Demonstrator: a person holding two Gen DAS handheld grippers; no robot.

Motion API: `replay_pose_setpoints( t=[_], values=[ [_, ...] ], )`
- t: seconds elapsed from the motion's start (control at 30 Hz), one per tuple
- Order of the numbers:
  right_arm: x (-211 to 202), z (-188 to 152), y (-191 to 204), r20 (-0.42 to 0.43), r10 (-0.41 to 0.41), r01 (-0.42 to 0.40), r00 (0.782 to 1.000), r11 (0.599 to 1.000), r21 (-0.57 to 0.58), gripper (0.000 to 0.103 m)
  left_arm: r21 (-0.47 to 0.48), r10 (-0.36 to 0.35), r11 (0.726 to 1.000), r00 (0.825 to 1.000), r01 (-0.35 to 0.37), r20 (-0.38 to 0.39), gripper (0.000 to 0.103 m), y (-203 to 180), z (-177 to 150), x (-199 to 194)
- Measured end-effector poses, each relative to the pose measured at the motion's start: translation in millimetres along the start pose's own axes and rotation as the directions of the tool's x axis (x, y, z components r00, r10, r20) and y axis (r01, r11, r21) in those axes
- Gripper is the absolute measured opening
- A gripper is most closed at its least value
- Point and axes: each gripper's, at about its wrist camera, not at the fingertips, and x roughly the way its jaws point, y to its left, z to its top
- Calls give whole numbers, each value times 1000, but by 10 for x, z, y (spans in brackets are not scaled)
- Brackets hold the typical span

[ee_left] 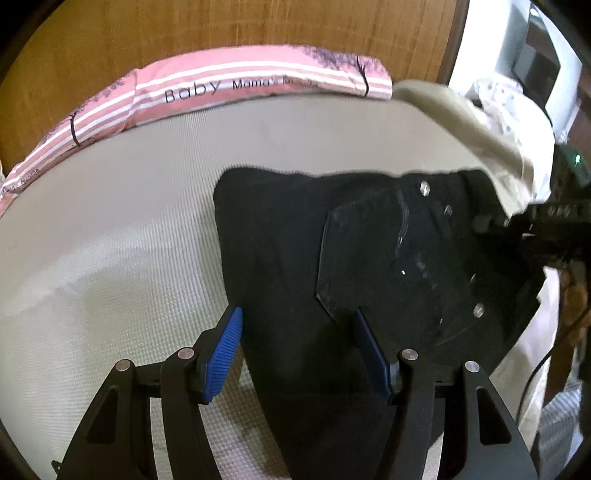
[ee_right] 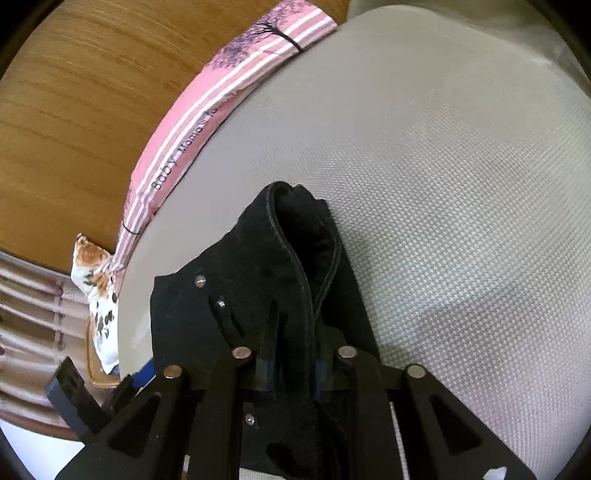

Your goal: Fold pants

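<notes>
We hold one gripper in each hand, and both point down at a slant toward the bed. Our left gripper (ee_left: 297, 354) stands wide, with its blue pads (ee_left: 223, 354) well apart. The black pants (ee_left: 280, 258) lie flat under it, and nothing is pinched between the pads. One pad sits over the pale mattress (ee_left: 110, 240), the other over the dark cloth.

Our right gripper (ee_right: 293, 373) is narrow. A raised fold of the pants (ee_right: 306, 251) runs up between its fingers, with a stitched edge along the top. The pads are mostly hidden by the cloth, so we cannot tell for sure if they press on it.

The pants lie on the mattress, toward the near side of the bed, with a few small silver studs (ee_left: 424, 187) on them. In the left view something clear and shiny — maybe a bit of plastic (ee_left: 369, 251) — lies on the black cloth, but it is hard to make out.

A pink striped cloth (ee_left: 229, 83) with the word "Baby" lies along the far edge of the mattress, against a brown wooden board (ee_left: 184, 29). A beige cloth (ee_left: 476, 133) hangs at the right side of the left view and covers part of the pants. A flowery cloth (ee_right: 96, 280) shows at the left edge in the right view — most of it is cut off.
</notes>
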Motion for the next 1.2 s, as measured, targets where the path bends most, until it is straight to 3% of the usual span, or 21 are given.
replay_pose_setpoints(
  t=[0.07, 0.2, 0.43, 0.5, 0.53, 0.63, 0.7, 0.8, 1.2],
  values=[
    [-22, 0, -20, -7, -5, 5, 1000, 1000, 3, 32, -5, 0, 1000, 1000, 0, -15, 65, 13, -31, 46],
    [-160, -90, -36, -19, -15, 15, 1000, 1000, -7, 35, -42, -28, 999, 999, 26, -35, 66, 81, -56, 25],
    [-410, -465, -150, -41, -23, 22, 999, 999, -24, 39, -13, -53, 999, 997, 52, -51, 66, 27, -188, -85],
    [-450, -502, -124, -23, -38, 36, 999, 997, -61, 36, -12, -53, 999, 997, 52, -51, 66, 4, -206, -100],
    [-477, -523, -84, -9, -55, 54, 998, 995, -83, 26, -8, -54, 999, 997, 54, -51, 66, -10, -217, -110],
    [-569, -542, -20, 17, -66, 67, 998, 994, -84, 15, 2, -56, 998, 997, 56, -58, 66, -21, -222, -123],
    [-658, -565, -13, 33, -46, 49, 998, 995, -84, 14, 16, -61, 998, 995, 63, -75, 66, -34, -233, -116],
    [-600, -602, -64, 13, -81, 82, 997, 992, -97, 14, 43, -58, 997, 994, 62, -91, 66, -62, -289, -80],
    [-441, -626, -140, 1, -113, 113, 994, 991, -70, 15, 19, -46, 999, 995, 48, -88, 68, -55, -323, -42]
  ],
)
